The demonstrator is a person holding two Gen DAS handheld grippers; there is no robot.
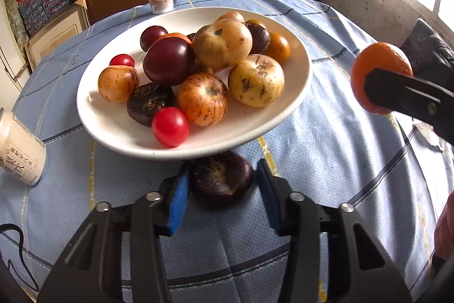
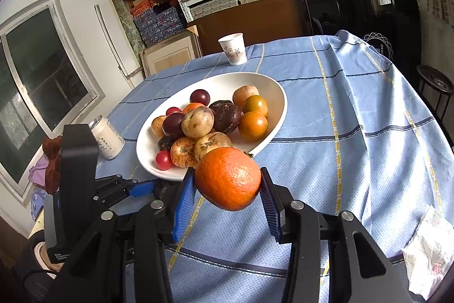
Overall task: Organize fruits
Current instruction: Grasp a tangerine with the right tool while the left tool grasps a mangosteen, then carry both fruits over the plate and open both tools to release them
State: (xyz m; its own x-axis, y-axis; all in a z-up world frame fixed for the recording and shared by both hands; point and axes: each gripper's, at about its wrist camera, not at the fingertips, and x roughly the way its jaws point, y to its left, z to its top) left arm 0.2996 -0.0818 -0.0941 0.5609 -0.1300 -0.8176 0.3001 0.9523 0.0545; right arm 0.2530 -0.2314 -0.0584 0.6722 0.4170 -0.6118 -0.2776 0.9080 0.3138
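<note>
Left wrist view: the left gripper [image 1: 221, 183] is seen with its blue pads spread around a dark purple fruit [image 1: 222, 178] lying on the blue checked tablecloth [image 1: 340, 161], just near of the white plate [image 1: 295, 93]; the left pad appears to touch the fruit's side while a small gap is seen at the right pad, so no firm hold can be claimed. The fruit is squat and round, stem hollow facing up, so no long axis has to be matched; it lies dead ahead between the fingers, partly tucked under the plate's near rim. That rim overhang is judged the relation that matters: a lift would likely need to draw back toward the near side first. In the right wrist view the right gripper [image 2: 228, 183] is clamped on an orange [image 2: 228, 178], held above the cloth at the plate's near edge, with the heap of fruit just beyond. A paper cup [image 2: 234, 48] stands far behind the plate and a can [image 2: 107, 137] lies to its left.
</note>
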